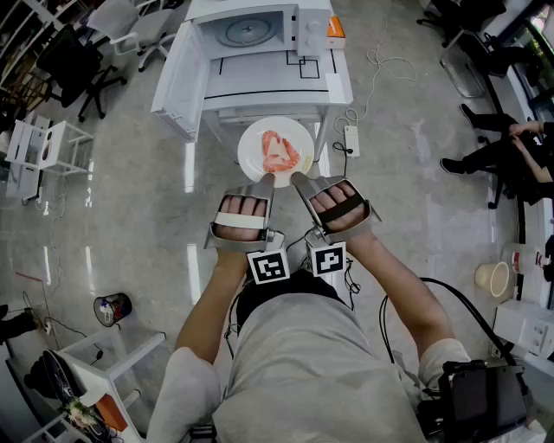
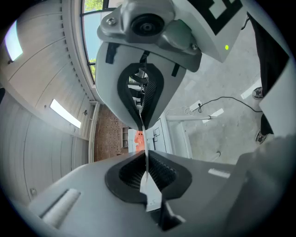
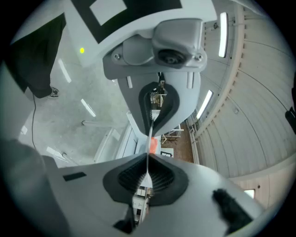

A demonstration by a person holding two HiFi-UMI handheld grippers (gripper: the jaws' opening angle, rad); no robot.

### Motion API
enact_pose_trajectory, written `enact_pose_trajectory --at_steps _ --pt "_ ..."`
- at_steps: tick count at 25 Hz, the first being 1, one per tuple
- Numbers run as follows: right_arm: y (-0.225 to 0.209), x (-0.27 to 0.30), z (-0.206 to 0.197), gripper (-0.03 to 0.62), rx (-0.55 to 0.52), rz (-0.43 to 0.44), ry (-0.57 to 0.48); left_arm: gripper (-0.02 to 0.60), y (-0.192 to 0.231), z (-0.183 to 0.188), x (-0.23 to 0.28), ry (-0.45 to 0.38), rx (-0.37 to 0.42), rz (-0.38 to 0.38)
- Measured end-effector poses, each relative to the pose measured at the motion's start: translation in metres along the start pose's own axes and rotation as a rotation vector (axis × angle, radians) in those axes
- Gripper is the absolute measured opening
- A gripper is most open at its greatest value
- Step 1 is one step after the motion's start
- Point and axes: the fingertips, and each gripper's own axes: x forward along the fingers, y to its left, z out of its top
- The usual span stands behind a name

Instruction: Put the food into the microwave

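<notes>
A white plate (image 1: 251,156) with red-pink food (image 1: 279,151) hangs in the air just in front of the white table (image 1: 277,82). My left gripper (image 1: 266,180) is shut on the plate's near rim, and my right gripper (image 1: 299,178) is shut on the rim right beside it. In the left gripper view the plate's edge (image 2: 146,159) shows as a thin white line pinched in the left gripper (image 2: 144,134). The right gripper view shows the same thin edge (image 3: 147,162) in the right gripper (image 3: 149,139). The microwave (image 1: 307,30) stands on the table, its door (image 1: 177,82) swung open to the left and its turntable bare.
An orange box (image 1: 335,30) sits to the right of the microwave. A power strip (image 1: 351,138) and cable lie on the floor by the table's right leg. Office chairs (image 1: 130,26) and a white rack (image 1: 39,147) stand at the left, and a seated person (image 1: 511,151) is at the right.
</notes>
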Motion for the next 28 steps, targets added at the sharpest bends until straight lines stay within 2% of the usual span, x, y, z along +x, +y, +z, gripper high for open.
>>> enact_pose_trajectory --at_steps 9,20,24,28 --pt "-0.001 0.007 0.002 0.017 0.003 -0.002 0.003 0.02 0.0 -0.005 0.004 -0.002 -0.011 0.0" --pt "-0.002 0.011 -0.006 0.018 0.011 -0.058 0.006 0.018 0.004 -0.006 0.022 0.005 -0.02 0.002" --pt "-0.005 0.012 -0.008 0.018 0.081 -0.053 -0.002 0.018 0.003 -0.01 0.03 0.019 -0.036 -0.005" --pt "0.002 0.041 -0.013 0.018 0.153 -0.032 0.003 0.018 0.001 -0.029 0.061 0.031 -0.055 -0.021"
